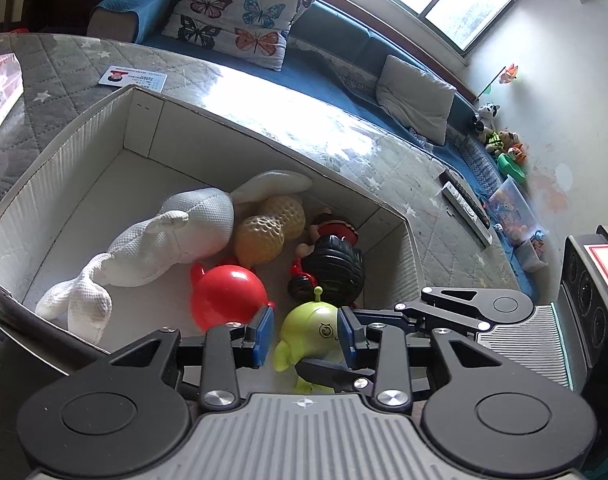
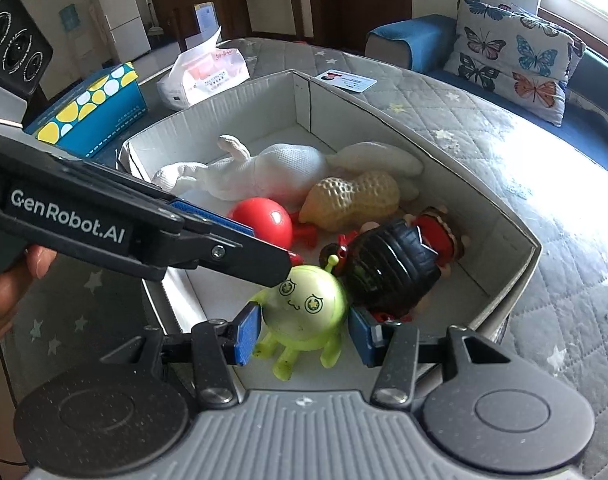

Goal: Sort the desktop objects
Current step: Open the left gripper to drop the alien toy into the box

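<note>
Right under both of your grippers sits the green alien toy [image 2: 306, 312], at the near end of the white cardboard box [image 2: 500, 216]. Your right gripper [image 2: 302, 330] has a blue pad on either side of the toy's round head; the pads look pressed against it or very nearly so, and I cannot tell whether the grip is truly closed. Your left gripper [image 1: 306, 330] comes in from the other side (in the right wrist view its black arm crosses over the box and its tip sits at the toy's head). Its pads stand apart, the right one against the toy and the left one clear of it, so that gripper is released.

Just behind the alien lies a black-haired doll [image 2: 396, 264] in a red dress, touching it. Beside that rests a red round toy [image 1: 228, 294], and further in a tan peanut-shaped toy [image 2: 352, 200] leans against a white stuffed animal [image 1: 160, 244] stretched across the far part of the box.

Outside the box, on the grey quilted table cover [image 2: 464, 120], you have an ID card [image 1: 133, 78], a pack of tissues [image 2: 204, 76], a blue box with yellow dots [image 2: 92, 110] and a remote control [image 1: 466, 206]. A butterfly pillow [image 1: 240, 12] sits on the blue sofa [image 1: 344, 56] beyond.
</note>
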Available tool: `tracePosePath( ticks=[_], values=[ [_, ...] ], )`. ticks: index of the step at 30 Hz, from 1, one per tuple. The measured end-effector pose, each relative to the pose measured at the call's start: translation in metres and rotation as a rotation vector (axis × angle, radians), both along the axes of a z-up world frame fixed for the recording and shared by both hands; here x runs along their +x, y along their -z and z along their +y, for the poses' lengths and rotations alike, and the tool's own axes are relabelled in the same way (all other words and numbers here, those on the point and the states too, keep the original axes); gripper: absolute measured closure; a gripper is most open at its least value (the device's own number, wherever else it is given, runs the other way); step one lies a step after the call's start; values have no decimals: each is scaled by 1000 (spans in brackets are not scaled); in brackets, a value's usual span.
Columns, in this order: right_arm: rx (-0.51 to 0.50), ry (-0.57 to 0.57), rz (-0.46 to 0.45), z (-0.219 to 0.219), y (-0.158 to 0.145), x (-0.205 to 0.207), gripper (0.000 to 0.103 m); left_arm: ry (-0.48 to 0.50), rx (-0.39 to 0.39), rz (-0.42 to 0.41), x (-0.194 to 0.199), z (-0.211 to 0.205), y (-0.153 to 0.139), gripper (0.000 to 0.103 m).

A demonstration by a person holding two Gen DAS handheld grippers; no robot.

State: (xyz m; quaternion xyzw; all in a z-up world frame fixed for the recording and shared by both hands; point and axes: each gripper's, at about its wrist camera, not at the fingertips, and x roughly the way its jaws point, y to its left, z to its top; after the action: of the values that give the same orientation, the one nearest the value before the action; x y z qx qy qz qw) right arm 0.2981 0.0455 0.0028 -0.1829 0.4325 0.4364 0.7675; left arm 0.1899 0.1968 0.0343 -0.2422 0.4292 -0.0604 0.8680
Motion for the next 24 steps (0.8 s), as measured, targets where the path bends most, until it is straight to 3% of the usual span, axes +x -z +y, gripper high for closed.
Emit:
tracePosePath(
  ticks=[8,12,18,20,24],
  values=[
    [28,16,-25,-7,-3,-5,51,-17,3,-49,-14,-1,-8,66],
    [67,27,-35,-15,-6,-10,40,-35,31,-83,-23,-4,-15,66],
    [102,38,-119,-23,-15,-28,34,-72,96,-154,-44,-13,-28,66],
    [123,52,-145,-28,-19,-33,25,-87,121,-179,-52,-15,-34,66],
    [174,79,-159,-38,-27,-42,22,-116,192,-234,-70,-24,-43,66]
  ],
)
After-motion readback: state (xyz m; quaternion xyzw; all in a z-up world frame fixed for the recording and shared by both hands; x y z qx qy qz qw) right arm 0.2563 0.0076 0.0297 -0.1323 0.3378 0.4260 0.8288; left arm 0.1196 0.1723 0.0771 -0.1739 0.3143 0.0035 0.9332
